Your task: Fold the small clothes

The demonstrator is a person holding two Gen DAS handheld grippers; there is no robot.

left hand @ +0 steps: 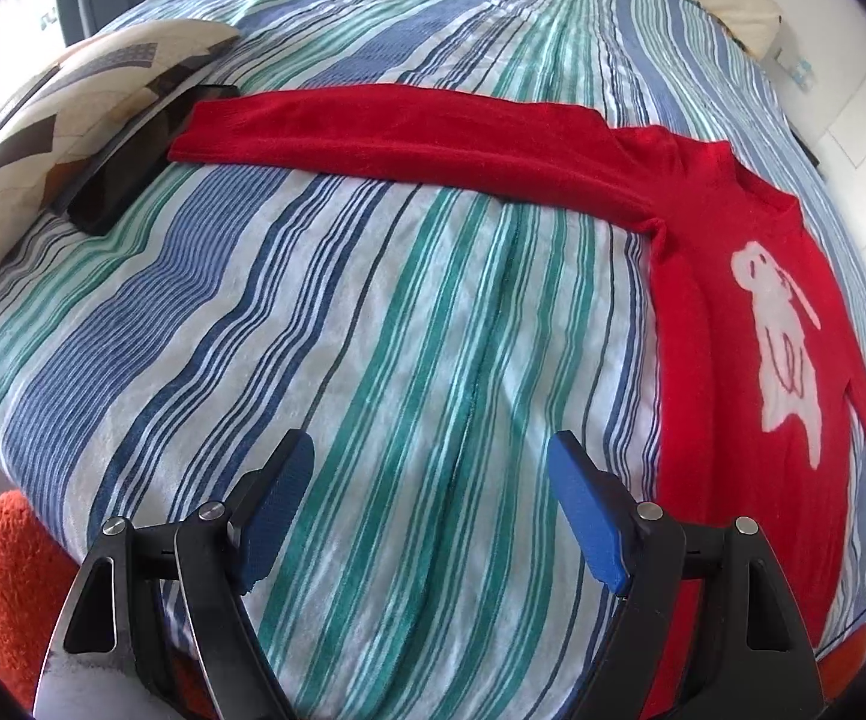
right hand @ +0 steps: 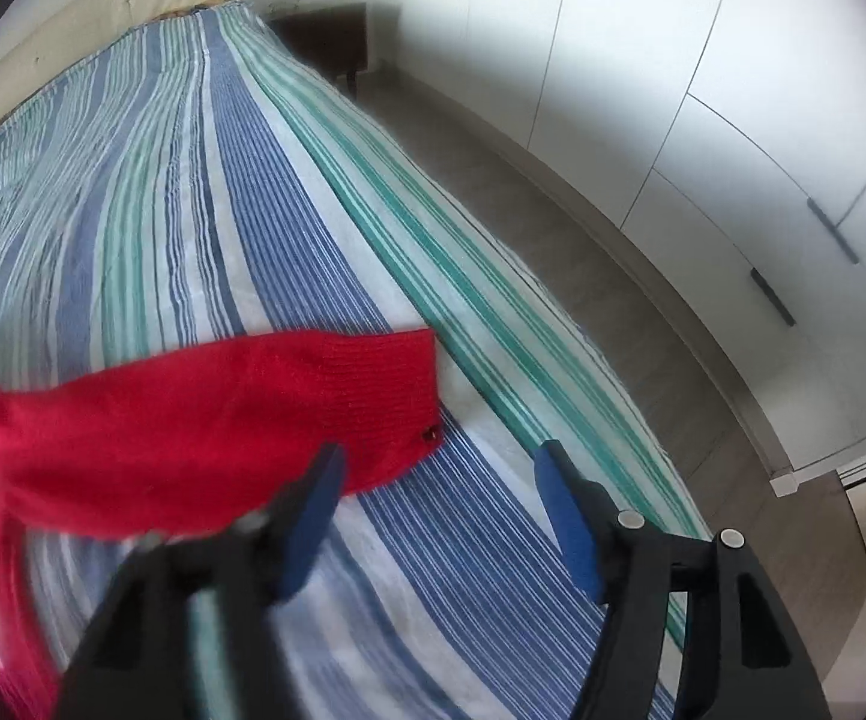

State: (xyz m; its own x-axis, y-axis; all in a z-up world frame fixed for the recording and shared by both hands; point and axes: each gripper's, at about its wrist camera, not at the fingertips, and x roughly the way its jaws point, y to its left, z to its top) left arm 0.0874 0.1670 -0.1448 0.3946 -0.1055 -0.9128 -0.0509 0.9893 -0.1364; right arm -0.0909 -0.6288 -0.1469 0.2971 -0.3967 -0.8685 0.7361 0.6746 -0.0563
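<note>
A small red sweater (left hand: 709, 276) with a white rabbit figure lies face up on the striped bed cover (left hand: 372, 330). One sleeve (left hand: 408, 132) stretches out flat to the left. My left gripper (left hand: 433, 450) hovers open over bare cover, left of the sweater's body, with nothing between its blue pads. In the right wrist view the other sleeve (right hand: 222, 420) lies on the cover, its cuff (right hand: 396, 384) near the bed's edge. My right gripper (right hand: 439, 462) stands open just below the cuff, its left finger (right hand: 318, 516) blurred over the sleeve's lower edge. No cloth is between its pads.
A patterned pillow (left hand: 42, 138) and a dark flat object (left hand: 126, 162) lie at the left by the sleeve's end. An orange fuzzy thing (left hand: 6, 576) sits at the lower left. Floor (right hand: 583, 240), white wardrobe doors (right hand: 733, 120) and a dark nightstand (right hand: 330, 36) lie beyond the bed's right edge.
</note>
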